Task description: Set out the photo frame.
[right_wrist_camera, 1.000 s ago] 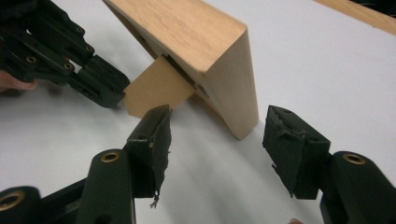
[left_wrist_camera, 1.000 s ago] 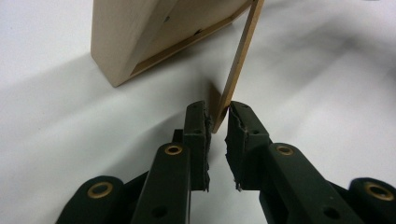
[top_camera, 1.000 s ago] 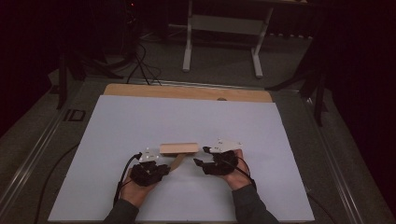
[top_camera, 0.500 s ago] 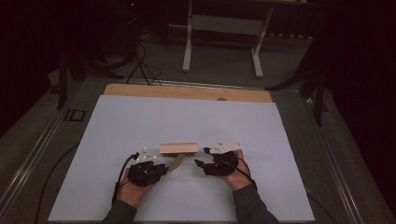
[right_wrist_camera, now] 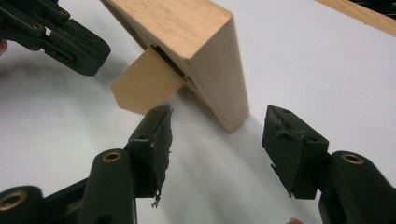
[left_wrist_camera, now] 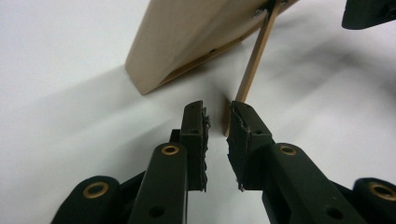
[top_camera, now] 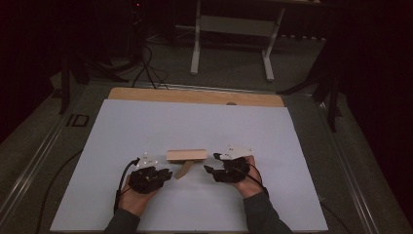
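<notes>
The wooden block (top_camera: 186, 155) lies flat on the white sheet (top_camera: 146, 122) near my edge of the table, between my two hands. A thin wooden flap (top_camera: 184, 170) swings out from under it toward me, fixed at one end by what looks like a small hinge or screw, though that joint is too small for me to be sure. I judge the block sits this close, with the flap turned out, so that I can work the flap with one hand and steady the block with the other.

My left gripper (left_wrist_camera: 217, 126) points at the free end of the flap (left_wrist_camera: 254, 60). Its jaws stand only a narrow gap apart and have just been easing open a little. The flap's tip sits just beyond the right-hand pad (left_wrist_camera: 238, 135), perhaps brushing it, but nothing lies between the pads, so I take this grip as let go.

My right gripper (right_wrist_camera: 217, 140) faces the near corner of the block (right_wrist_camera: 205, 51), jaws spread wide to either side of it. The pads are clear of the wood and grasp nothing. The spread looks wide enough to take the block's end.
</notes>
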